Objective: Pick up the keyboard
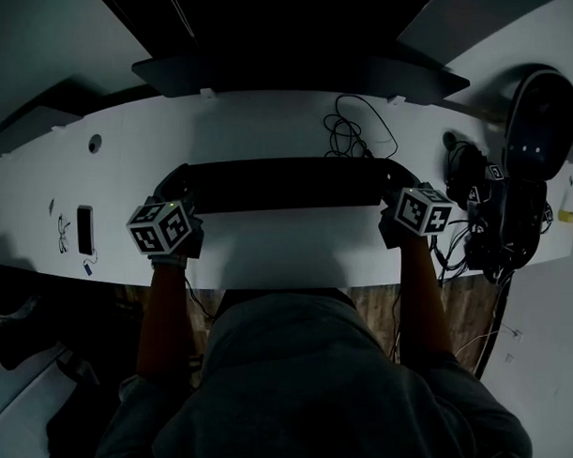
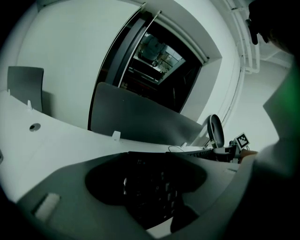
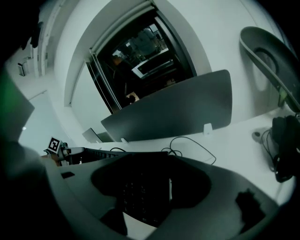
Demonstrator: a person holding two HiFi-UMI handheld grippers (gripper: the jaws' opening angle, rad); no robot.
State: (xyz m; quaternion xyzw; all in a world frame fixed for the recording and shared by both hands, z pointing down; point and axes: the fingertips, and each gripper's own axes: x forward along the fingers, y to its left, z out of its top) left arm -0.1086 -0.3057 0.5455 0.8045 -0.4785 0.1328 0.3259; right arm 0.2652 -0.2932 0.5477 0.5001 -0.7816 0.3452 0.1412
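**A:** so which step is this, grabbing or lifting?

**B:** lifting I'd say. left gripper (image 1: 180, 191) and right gripper (image 1: 394, 184) are each clamped on one end of the keyboard (image 1: 285, 184), which looks held clear above the desk (image 1: 269, 252). next up, probably keeping both ends level

A long white desk (image 1: 269, 257) runs across the middle of the head view, with a round cable hole (image 1: 95, 143) near its upper left. A dark flat rectangular device (image 1: 85, 229) lies on it toward the left end, and a thin black cable (image 1: 351, 129) lies in loose loops right of centre near the far edge. A dark tangle of cables and gear (image 1: 488, 221) crowds the right end.
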